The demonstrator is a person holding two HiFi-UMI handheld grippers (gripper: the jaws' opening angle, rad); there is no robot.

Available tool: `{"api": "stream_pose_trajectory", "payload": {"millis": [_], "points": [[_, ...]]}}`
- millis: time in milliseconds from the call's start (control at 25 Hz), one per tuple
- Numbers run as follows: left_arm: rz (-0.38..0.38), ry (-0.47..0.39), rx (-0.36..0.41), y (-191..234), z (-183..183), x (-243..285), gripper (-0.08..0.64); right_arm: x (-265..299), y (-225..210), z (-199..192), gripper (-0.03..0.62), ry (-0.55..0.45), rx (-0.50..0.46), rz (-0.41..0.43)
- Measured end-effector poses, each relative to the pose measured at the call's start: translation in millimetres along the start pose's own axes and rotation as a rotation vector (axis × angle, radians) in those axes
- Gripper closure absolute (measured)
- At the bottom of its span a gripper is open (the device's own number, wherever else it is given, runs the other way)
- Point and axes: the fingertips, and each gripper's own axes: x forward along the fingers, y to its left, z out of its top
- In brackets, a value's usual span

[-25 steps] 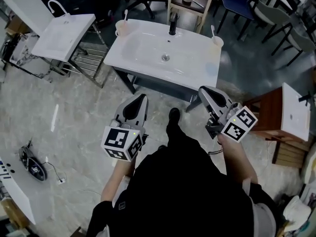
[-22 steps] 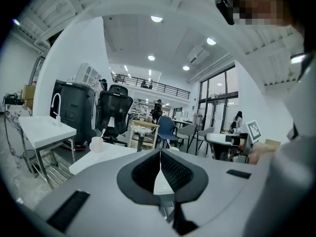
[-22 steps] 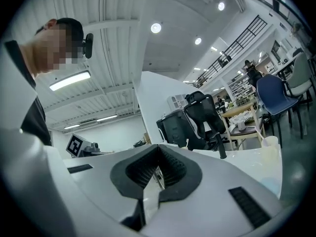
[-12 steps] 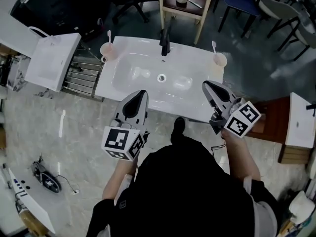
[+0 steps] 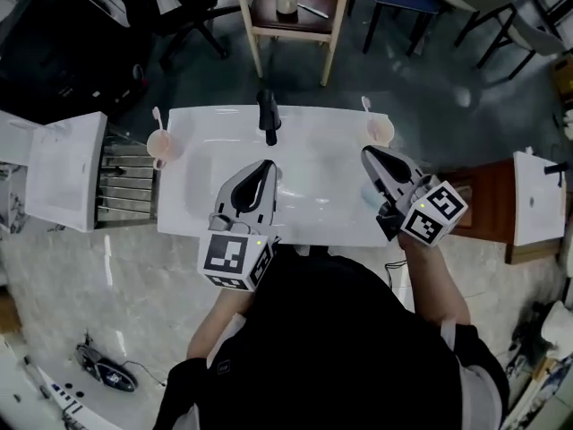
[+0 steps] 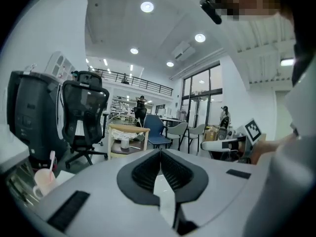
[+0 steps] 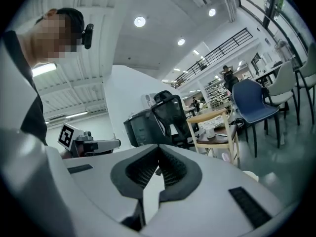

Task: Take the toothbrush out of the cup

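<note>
Left tool (image 5: 264,165) and right tool (image 5: 367,154), both clenched empty, hover over a white ceramic basin (image 5: 192,215) carrying two pale pink cups (image 5: 163,144), one white toothbrush (image 5: 157,115) each.

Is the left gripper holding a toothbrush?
No, the left gripper is shut on nothing; a toothbrush stands in the cup on the sink.

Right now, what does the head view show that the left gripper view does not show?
Only the head view: the white sink, its black faucet and the right cup. Only the left gripper view: the ceiling lights and the balcony railing. Both: the left cup with its toothbrush, and the wooden chair.
</note>
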Motion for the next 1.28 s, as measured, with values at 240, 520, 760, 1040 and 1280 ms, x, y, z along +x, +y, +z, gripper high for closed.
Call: {"api": "stream_pose_trajectory", "payload": {"millis": [240,520,760,1040,1280], "points": [[-0.145,0.022,0.032,13,8,55,0.543,18,-34,7,0.565,-0.019,0.031,-0.152],[-0.301,0.112,0.018,-7,-20,113,0.543,23,-71,-4,0.563,-0.037,0.057,-0.258],[-0.377,0.161,0.002,-23,-42,153,0.543,16,-87,-29,0.563,-0.024,0.089,-0.314],[-0.453,0.197,0.023,-48,-58,189,0.543,-5,-124,-38,0.563,0.01,0.058,-0.43],[-0.46,0.225,0.016,-50,-73,211,0.543,16,-173,-48,0.535,0.102,0.024,-0.486]]}}
